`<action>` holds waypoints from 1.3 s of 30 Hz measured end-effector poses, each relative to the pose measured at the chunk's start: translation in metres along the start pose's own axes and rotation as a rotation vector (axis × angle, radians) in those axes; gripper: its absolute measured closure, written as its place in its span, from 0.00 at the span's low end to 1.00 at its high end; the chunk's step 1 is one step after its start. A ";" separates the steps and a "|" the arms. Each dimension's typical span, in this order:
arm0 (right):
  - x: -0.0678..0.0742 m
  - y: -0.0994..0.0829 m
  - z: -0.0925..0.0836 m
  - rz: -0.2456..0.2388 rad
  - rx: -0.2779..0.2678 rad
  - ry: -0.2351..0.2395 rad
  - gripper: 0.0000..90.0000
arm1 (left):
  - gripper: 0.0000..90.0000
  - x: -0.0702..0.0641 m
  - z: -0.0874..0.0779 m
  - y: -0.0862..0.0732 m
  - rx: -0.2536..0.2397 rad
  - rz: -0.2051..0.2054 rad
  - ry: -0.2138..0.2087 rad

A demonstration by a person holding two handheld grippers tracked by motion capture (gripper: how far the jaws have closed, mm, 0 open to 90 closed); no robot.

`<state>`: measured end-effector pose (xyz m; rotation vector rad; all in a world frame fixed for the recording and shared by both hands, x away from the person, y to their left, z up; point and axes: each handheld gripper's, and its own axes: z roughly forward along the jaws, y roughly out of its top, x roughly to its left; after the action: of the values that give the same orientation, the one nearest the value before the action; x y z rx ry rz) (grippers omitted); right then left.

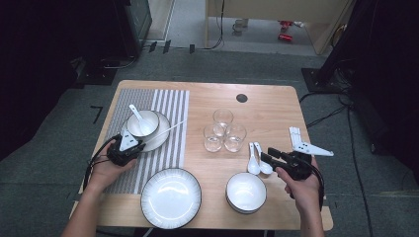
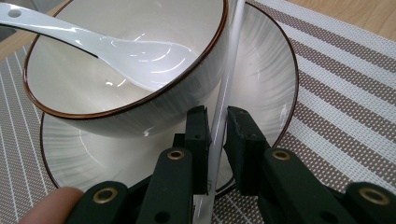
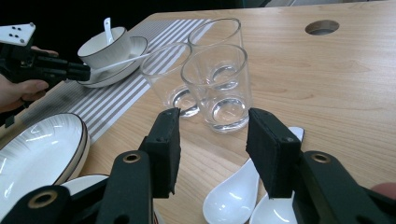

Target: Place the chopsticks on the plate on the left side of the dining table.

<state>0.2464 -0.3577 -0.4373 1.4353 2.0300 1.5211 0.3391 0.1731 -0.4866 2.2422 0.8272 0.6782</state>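
Across the plate (image 2: 275, 70) under the bowl (image 2: 140, 88) lies 1 thin white chopstick (image 2: 223, 107), leaning on the plate's rim. The left gripper (image 2: 215, 126) has it between its jaws, which look slightly loosened. To set it well, I think it should release slowly and back away straight. The right gripper (image 3: 212, 140) stands half open and empty over 2 spoons (image 3: 238, 196), right of the plate.

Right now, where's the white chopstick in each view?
High view: chopstick slants off the plate's right rim, left of centre.
Left gripper view: runs bottom to top, centre, between the jaws.
Right gripper view: upper left, on the plate.
Shared landmark: bowl with spoon.
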 end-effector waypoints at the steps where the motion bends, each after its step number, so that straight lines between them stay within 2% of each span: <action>1: 0.000 0.000 0.000 0.001 0.000 0.000 0.61 | 0.88 0.000 0.000 0.000 0.003 -0.001 0.001; 8: -0.002 -0.001 -0.001 0.008 0.002 -0.001 0.61 | 0.84 0.002 -0.003 -0.001 0.015 -0.020 0.004; 15: -0.005 -0.001 -0.004 0.015 -0.002 -0.005 0.61 | 0.80 0.008 -0.013 -0.002 -0.022 -0.061 -0.008; 20: -0.007 -0.002 -0.007 0.022 -0.009 -0.012 0.61 | 0.76 0.011 -0.022 0.000 -0.081 -0.091 -0.055; 24: -0.009 -0.001 -0.009 0.022 -0.014 -0.020 0.61 | 0.73 0.011 -0.028 0.003 -0.114 -0.107 -0.074; 32: -0.010 -0.001 -0.013 0.019 -0.021 -0.037 0.60 | 0.67 0.011 -0.043 0.014 -0.216 -0.164 -0.151; 39: -0.011 0.000 -0.016 0.022 -0.027 -0.056 0.60 | 0.61 0.007 -0.050 0.024 -0.278 -0.204 -0.206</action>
<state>0.2410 -0.3767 -0.4345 1.4772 1.9603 1.4940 0.3212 0.1832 -0.4348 1.9098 0.7924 0.4282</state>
